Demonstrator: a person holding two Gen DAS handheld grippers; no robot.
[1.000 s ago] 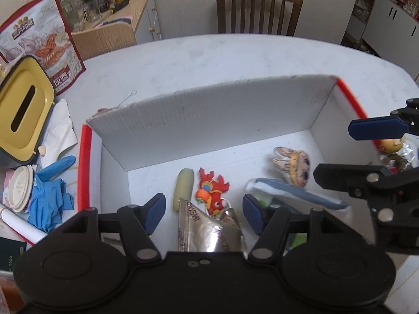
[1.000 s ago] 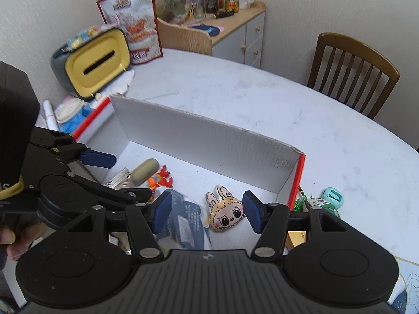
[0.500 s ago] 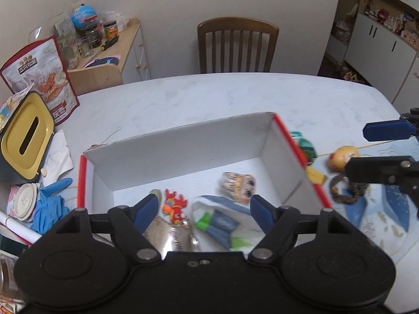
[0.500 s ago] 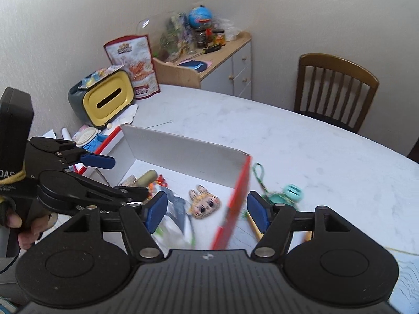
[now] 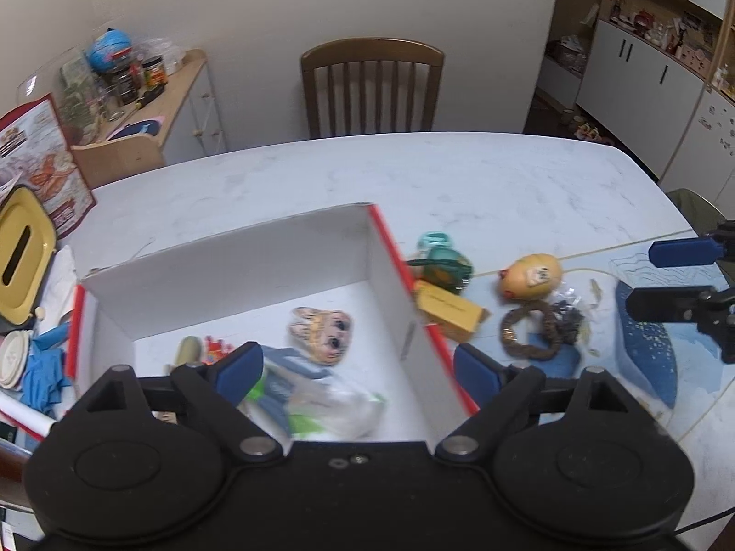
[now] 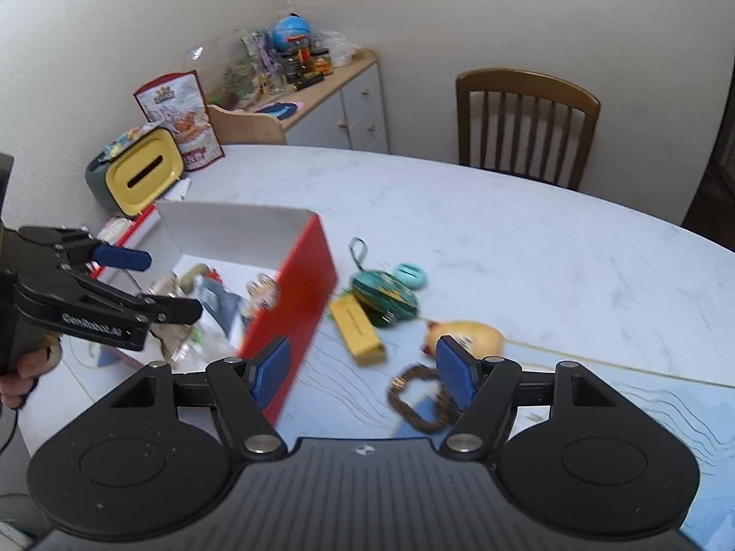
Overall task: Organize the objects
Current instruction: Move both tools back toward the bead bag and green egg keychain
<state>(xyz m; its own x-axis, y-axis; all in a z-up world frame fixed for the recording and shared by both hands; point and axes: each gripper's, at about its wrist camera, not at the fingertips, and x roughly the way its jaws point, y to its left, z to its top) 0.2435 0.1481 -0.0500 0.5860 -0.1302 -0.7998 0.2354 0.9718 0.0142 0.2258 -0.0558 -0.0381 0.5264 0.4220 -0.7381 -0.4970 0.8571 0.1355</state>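
Left gripper and right gripper: fingers spread, empty. Box on bench; yellow card beside it.

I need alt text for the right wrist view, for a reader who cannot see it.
The open right gripper hovers over a white table, above a brown ring and beside a red-sided box holding small toys. A yellow block, green ball and yellow toy lie outside; the open left gripper is at left.
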